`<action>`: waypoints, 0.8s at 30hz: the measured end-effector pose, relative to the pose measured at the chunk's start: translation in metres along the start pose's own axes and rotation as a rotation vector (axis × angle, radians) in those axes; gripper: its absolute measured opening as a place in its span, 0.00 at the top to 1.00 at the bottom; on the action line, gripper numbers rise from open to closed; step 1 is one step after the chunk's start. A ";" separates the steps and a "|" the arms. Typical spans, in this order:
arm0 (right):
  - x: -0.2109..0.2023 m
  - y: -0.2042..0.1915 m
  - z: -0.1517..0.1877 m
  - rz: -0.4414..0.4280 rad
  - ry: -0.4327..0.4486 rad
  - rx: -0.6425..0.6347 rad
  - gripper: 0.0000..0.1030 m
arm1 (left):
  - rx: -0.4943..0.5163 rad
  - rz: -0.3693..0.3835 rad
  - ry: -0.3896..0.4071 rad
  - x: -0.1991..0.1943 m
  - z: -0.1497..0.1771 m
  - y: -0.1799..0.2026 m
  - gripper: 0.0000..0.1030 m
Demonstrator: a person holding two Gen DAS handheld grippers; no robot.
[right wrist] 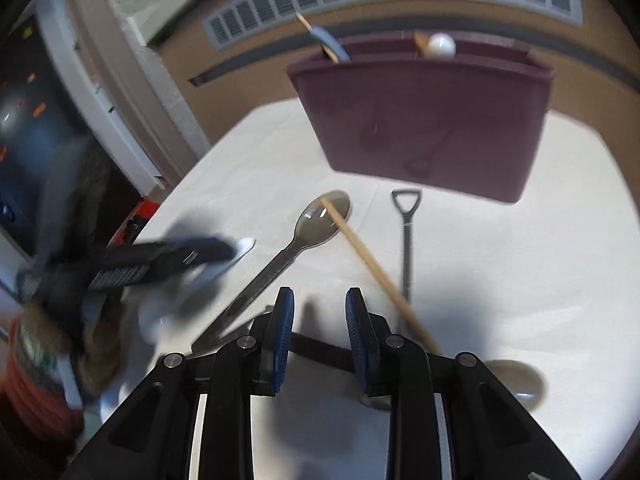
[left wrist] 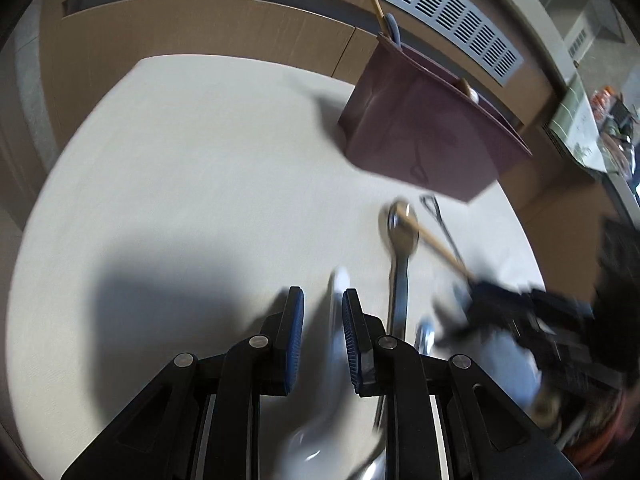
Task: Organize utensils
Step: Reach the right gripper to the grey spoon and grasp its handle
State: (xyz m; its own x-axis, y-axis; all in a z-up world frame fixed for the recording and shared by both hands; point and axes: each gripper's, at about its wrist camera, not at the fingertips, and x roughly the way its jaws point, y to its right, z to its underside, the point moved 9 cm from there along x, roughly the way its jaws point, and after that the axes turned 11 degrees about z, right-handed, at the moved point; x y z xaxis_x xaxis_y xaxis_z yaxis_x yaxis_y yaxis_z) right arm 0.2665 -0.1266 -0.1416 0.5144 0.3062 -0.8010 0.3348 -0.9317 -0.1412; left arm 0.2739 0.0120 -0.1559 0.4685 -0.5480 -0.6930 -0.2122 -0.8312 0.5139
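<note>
Blue-padded fingers of the left gripper (left wrist: 323, 296) fill the bottom of its own view, and one white spoon (left wrist: 339, 282) runs up between them. It's lengthwise along the fingers, with the handle tip poking out past the fingertips and the bowl back down near the camera. The pads are partway apart and the spoon sits closer to the right-hand pad. It's too smeared to tell if they're actually squeezing it.

The right gripper (right wrist: 319, 294) has its pads spread, with nothing between them except table (right wrist: 520, 260) and shadow. One loose wooden chopstick (right wrist: 360, 244) slants past the outside of its right-hand finger. The far end lies across the bowl of the metal spoon (right wrist: 320, 220), pointing up-left toward the holder. I can't say whether it touches the finger.

Count on the table:
- one full metal spoon, lying diagonally, bowl toward the holder and handle back toward the right gripper
- one black utensil with a shovel-style grip (right wrist: 407, 240), lying almost straight, grip end toward the holder
- one rounded metal bowl shape (right wrist: 520, 380) at lower right, mostly hidden

The maroon holder (right wrist: 420, 120) stands at the far side of the table. At its left end are a wooden stick and a blue-grey piece (right wrist: 332, 42). A white ball-ended thing (right wrist: 441, 45) sticks up near the middle.
</note>
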 end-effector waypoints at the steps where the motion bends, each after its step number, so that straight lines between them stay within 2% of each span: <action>1: 0.005 -0.002 -0.002 0.008 -0.014 0.021 0.75 | 0.007 -0.005 0.001 -0.007 0.006 -0.001 0.80; 5: 0.021 -0.014 -0.007 0.005 -0.045 0.060 0.75 | 0.015 -0.051 0.017 -0.035 0.031 -0.010 0.80; 8: 0.030 -0.026 -0.014 0.044 -0.036 0.054 0.75 | -0.018 -0.067 0.055 -0.060 0.043 -0.022 0.80; 12: 0.045 -0.038 -0.028 0.113 -0.026 0.015 0.74 | -0.063 -0.064 0.135 -0.090 0.041 -0.032 0.80; 15: 0.058 -0.046 -0.042 0.178 -0.009 -0.039 0.74 | -0.065 -0.097 0.183 -0.104 0.037 -0.037 0.80; 18: 0.069 -0.049 -0.053 0.238 0.011 -0.092 0.73 | -0.048 -0.100 0.188 -0.106 0.038 -0.036 0.80; 22: 0.084 -0.058 -0.068 0.263 0.022 -0.135 0.63 | -0.008 -0.094 0.167 -0.099 0.045 -0.028 0.79; 24: 0.088 -0.061 -0.072 0.257 0.027 -0.130 0.54 | -0.001 -0.092 0.156 -0.092 0.047 -0.026 0.79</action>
State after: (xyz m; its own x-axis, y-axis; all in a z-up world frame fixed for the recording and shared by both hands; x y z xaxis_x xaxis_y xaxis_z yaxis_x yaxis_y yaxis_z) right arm 0.3478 -0.0291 -0.1618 0.6154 0.0701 -0.7851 0.2881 -0.9471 0.1413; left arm 0.1957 0.0800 -0.1295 0.6131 -0.4483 -0.6505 -0.1615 -0.8772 0.4522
